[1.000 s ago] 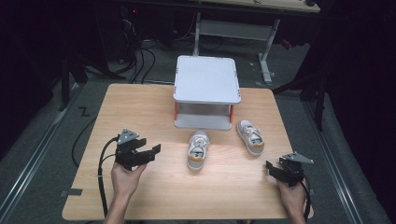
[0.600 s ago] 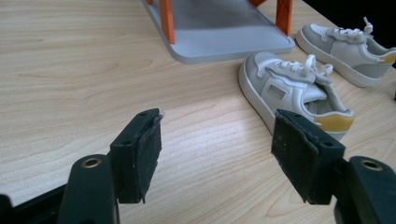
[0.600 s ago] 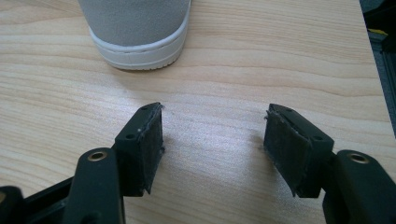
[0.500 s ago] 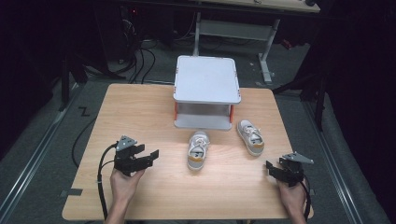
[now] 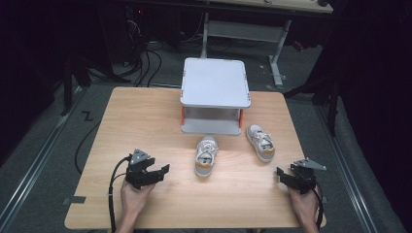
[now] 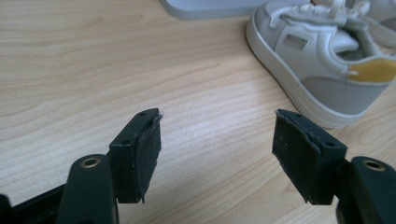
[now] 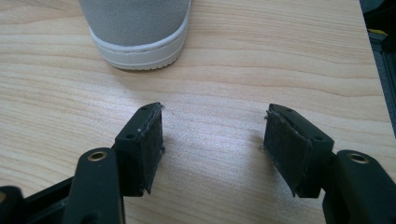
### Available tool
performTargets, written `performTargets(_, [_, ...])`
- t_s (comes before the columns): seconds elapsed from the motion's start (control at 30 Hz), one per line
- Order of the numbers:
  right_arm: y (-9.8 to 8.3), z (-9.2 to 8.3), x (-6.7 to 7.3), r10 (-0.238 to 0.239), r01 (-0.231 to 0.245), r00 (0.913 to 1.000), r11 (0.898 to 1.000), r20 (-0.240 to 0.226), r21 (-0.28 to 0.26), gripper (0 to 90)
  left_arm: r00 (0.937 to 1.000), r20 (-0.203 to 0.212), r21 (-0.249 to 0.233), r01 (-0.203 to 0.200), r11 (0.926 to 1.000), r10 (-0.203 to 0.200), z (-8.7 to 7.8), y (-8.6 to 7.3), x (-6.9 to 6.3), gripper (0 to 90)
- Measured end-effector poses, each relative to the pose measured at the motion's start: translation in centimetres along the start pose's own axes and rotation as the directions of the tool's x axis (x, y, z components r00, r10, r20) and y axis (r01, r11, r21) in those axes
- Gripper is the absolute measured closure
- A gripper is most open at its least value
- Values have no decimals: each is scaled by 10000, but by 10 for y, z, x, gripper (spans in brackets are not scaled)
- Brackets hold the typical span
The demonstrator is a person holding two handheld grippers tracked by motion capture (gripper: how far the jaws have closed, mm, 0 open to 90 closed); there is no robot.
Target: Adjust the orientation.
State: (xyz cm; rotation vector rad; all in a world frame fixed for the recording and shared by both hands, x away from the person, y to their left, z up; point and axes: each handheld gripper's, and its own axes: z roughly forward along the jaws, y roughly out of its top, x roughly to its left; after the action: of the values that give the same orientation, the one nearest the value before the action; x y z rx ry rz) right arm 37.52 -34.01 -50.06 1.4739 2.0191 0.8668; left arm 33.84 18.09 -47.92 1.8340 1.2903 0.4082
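Two small white-and-grey shoes lie on the wooden table (image 5: 145,121). The left shoe (image 5: 206,155) with a yellow heel patch sits mid-table; in the left gripper view that shoe (image 6: 322,56) lies ahead to the right. The right shoe (image 5: 261,142) lies further right; its heel (image 7: 137,28) shows in the right gripper view. My left gripper (image 5: 163,172) rests low near the front left, open and empty (image 6: 217,149). At the front right my right gripper (image 5: 282,175) stands open too, nothing between its jaws (image 7: 215,140).
A white two-level rack (image 5: 214,94) with orange posts stands at the table's far middle, just behind the shoes. Cables (image 5: 141,58) and a desk frame (image 5: 243,29) lie on the floor beyond the table.
My left gripper has sunk toward the tabletop and come slightly nearer the front edge. The right gripper and both shoes have stayed where they were.
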Motion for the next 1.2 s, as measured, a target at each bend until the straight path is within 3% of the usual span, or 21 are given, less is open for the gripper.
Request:
performTargets(0.37, [0, 0, 0, -168, 168, 9997, 9999, -193, 2, 395, 9980, -600, 260, -159, 9995, 175, 14, -10, -2, 327])
performTargets(0.47, [3, -3, -2, -88, 102, 9989, 9995, -466, 297, 437, 9960, -841, 471, -253, 9986, 292, 19, -13, -1, 327])
performTargets(0.67, [7, -11, -2, 88, -105, 9962, 9997, -868, -198, 450, 9927, -1090, 616, -441, 9971, 506, 22, -15, -1, 328])
performTargets(0.8, [24, -23, 0, -191, 92, 9904, 9973, -1372, -723, 483, 9884, -1327, 507, -679, 9964, 741, 25, -16, -5, 329])
performTargets(0.93, [42, -26, 0, -506, 374, 9884, 9949, -1429, -938, 506, 9803, -1545, 670, -1139, 9912, 1230, 28, -16, -10, 329])
performTargets(1.03, [66, -21, 1, -680, 522, 9844, 9937, -1622, -997, 544, 9807, -1524, 652, -1135, 9914, 1223, 28, -16, -10, 336])
performTargets(1.2, [90, -9, 5, -726, 588, 9828, 9947, -1697, -848, 586, 9817, -1467, 666, -1129, 9914, 1217, 28, -16, -10, 328])
